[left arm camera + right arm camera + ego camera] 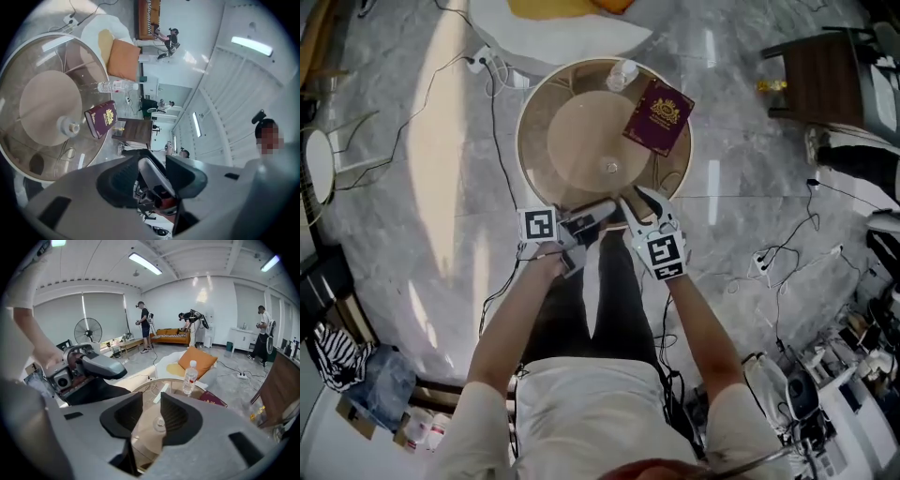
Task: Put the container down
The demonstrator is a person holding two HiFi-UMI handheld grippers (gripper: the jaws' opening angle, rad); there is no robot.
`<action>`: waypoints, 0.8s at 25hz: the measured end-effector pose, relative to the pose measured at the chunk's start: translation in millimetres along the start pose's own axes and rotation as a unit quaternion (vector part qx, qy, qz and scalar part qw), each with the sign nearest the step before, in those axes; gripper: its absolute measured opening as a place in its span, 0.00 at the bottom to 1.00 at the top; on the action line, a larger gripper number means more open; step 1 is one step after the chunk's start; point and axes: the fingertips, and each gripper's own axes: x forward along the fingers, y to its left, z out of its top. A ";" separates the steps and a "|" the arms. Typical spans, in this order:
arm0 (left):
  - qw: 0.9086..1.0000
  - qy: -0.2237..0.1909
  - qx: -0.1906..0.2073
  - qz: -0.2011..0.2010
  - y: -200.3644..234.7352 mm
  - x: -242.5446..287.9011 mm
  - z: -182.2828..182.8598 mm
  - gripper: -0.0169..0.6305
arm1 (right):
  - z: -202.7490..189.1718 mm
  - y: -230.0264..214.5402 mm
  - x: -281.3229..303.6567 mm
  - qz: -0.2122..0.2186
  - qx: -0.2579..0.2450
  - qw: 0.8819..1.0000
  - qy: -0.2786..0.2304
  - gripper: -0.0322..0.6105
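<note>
In the head view, two grippers are held side by side over the near rim of one round glass table (536, 101). The left gripper (598, 214) is pointed towards the right gripper (636, 202), and their fingertips are close together. One clear plastic bottle (622, 73) is seen well beyond the fingers at the table's far edge. One maroon book (658, 115) lies between the bottle and the right fingers.

In the left gripper view, the fingers (117, 180) stand apart with nothing clamped. Only a pale part of the right gripper (152, 173) is seen through the gap. The bottle (117, 86) and the book (101, 118) are seen far off to the side of the fingers.

In the right gripper view, the fingers (176, 416) are parted by a narrow gap, and only the table is seen through it. The bottle (190, 377) stands upright beyond the fingers, untouched. Three people are seen in the room behind it.
</note>
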 end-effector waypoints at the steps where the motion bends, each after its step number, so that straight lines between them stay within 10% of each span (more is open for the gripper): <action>1: 1.000 0.004 0.008 0.008 -9.9 -1.6 -4.0 0.31 | 7.1 3.4 -9.3 0.000 0.004 1.000 0.003 0.22; 10: 0.989 0.055 0.135 0.017 -107.7 -28.6 -46.1 0.17 | 54.8 39.7 -94.3 -0.015 0.075 0.997 0.004 0.06; 20: 0.951 0.074 0.293 0.060 -191.7 -53.7 -79.6 0.10 | 107.8 75.8 -188.1 -0.037 0.119 0.991 -0.057 0.04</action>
